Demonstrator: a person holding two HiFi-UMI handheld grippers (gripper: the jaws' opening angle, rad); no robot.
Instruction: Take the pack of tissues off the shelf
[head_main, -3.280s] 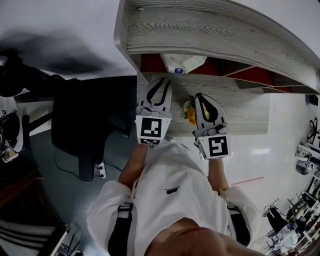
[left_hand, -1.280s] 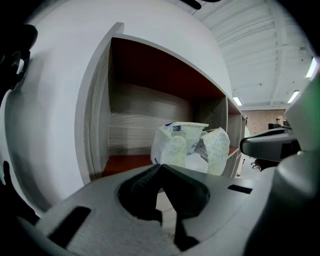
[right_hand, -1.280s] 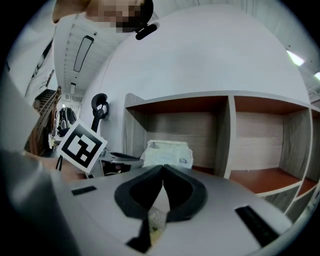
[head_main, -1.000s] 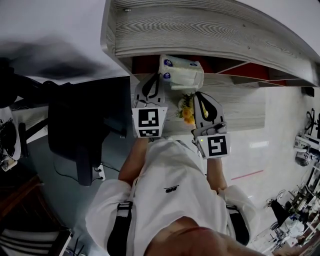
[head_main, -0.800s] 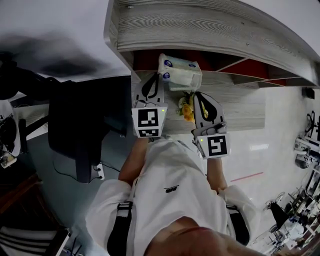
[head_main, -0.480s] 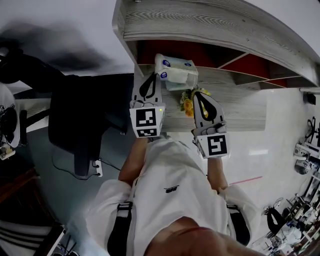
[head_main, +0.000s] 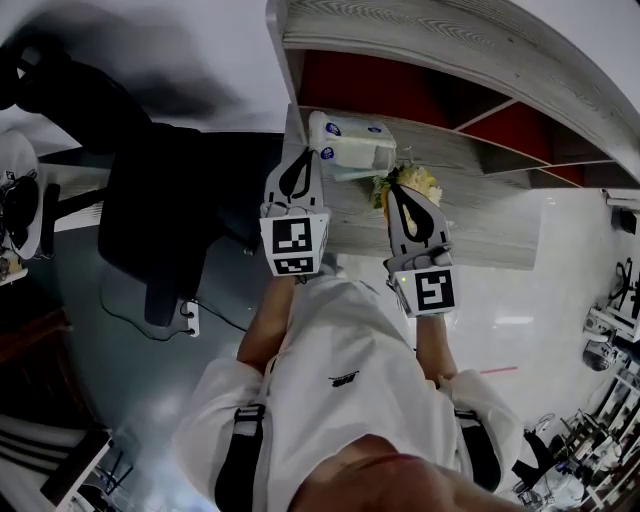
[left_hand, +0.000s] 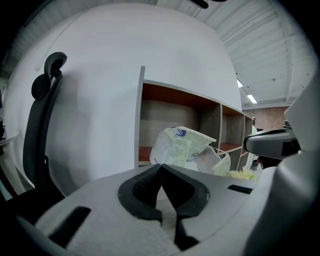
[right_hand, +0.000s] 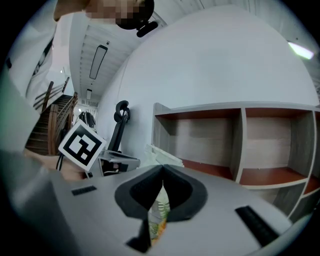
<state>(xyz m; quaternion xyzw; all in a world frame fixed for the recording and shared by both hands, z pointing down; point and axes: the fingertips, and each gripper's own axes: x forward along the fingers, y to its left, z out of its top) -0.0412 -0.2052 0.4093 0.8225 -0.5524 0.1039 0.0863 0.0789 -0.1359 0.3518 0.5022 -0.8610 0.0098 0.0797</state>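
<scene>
Evidently the pull-out step is in hand: the pack of tissues (head_main: 350, 140) sits in the upper middle of the head view, in front of the red-backed left compartment of the shelf (head_main: 420, 40) rather than inside it. The left gripper (head_main: 319, 152) has its jaws pressed together on the near edge of the pack's wrapper, and in the left gripper view the pack stands up just beyond the tips. The right gripper (head_main: 398, 190) is closed too, with nothing pinched. Some yellow flowers (head_main: 408, 182) lie just by its tips, to the right of the pack. The task looks nearly done. Next, the pack must come fully clear of the shelf without brushing the flowers, and a pinch on thin film could slip.
</scene>
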